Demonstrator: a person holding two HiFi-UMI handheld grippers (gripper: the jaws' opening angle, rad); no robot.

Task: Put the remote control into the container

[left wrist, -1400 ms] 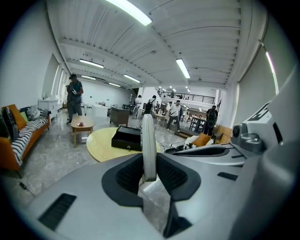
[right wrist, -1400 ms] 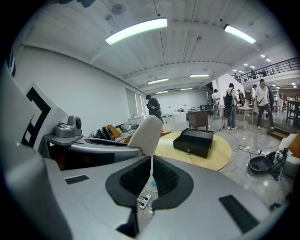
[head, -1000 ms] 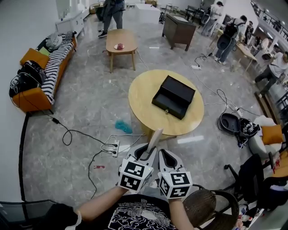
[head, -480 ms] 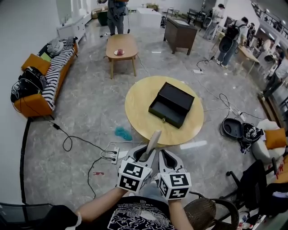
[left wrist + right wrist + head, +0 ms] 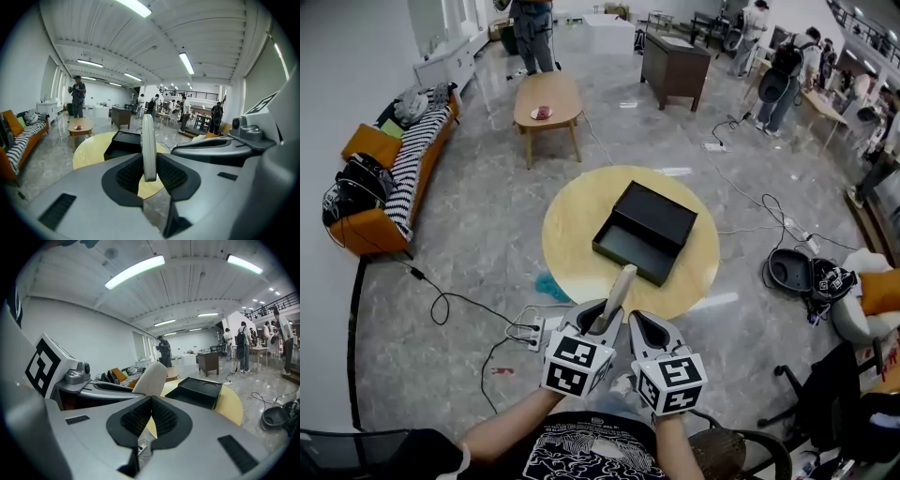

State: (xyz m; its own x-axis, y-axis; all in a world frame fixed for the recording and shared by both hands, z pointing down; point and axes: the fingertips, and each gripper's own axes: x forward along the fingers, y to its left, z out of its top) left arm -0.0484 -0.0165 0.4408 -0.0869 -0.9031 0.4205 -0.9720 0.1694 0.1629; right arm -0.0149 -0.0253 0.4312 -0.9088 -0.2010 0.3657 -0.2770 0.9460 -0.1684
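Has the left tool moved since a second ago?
Yes: the left tool, gripping the remote control, has come nearer the round wooden table ahead.

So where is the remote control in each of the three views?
Head view: remote control, lower centre, sticking up from the left gripper.
Left gripper view: remote control dead centre, upright, edge-on.
Right gripper view: remote control left of centre, tilted.
Shared landmark: the black container on the round table.

the table (image 5: pixel 572 246) is smooth pale wood, the container (image 5: pixel 645 232) matt black, floor (image 5: pixel 478 216) glossy.
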